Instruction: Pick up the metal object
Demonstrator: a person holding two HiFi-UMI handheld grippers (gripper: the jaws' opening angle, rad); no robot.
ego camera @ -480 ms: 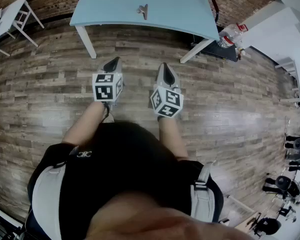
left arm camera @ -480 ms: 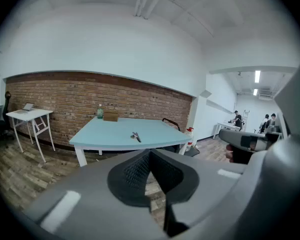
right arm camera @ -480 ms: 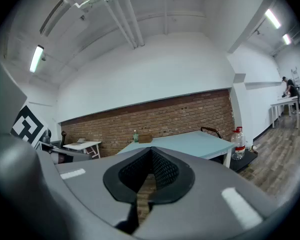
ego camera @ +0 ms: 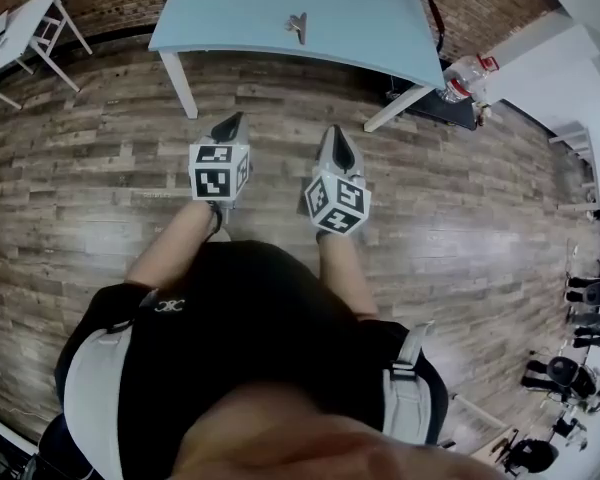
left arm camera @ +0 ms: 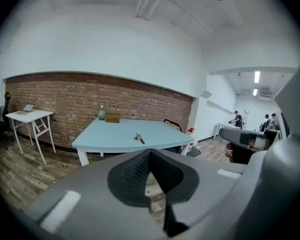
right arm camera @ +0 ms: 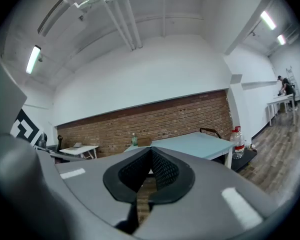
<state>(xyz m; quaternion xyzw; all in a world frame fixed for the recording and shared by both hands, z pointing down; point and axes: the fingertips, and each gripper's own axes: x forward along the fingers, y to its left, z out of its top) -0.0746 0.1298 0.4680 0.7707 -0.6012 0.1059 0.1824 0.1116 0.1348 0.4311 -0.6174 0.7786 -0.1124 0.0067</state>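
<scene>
A small metal object (ego camera: 297, 24) lies near the middle of a light blue table (ego camera: 240, 13), and it shows again as the metal object (left arm camera: 139, 138) on the blue table (left arm camera: 110, 136) in the left gripper view. Both grippers hang over the wooden floor, short of the table. My left gripper (ego camera: 230, 127) is shut with nothing between its jaws. My right gripper (ego camera: 337, 138) is also shut and empty. In the right gripper view the blue table (right arm camera: 200, 144) stands ahead, to the right.
A white desk (ego camera: 15, 33) stands at the far left against the brick wall. A large water bottle (ego camera: 460, 73) sits on a low black cart (ego camera: 445, 103) to the right of the table. A green bottle (left arm camera: 101, 113) and a brown box (left arm camera: 112, 117) stand at the table's far edge.
The view has shifted slightly: the table and both grippers sit a little further right and lower in the head view. Both grippers stay shut.
</scene>
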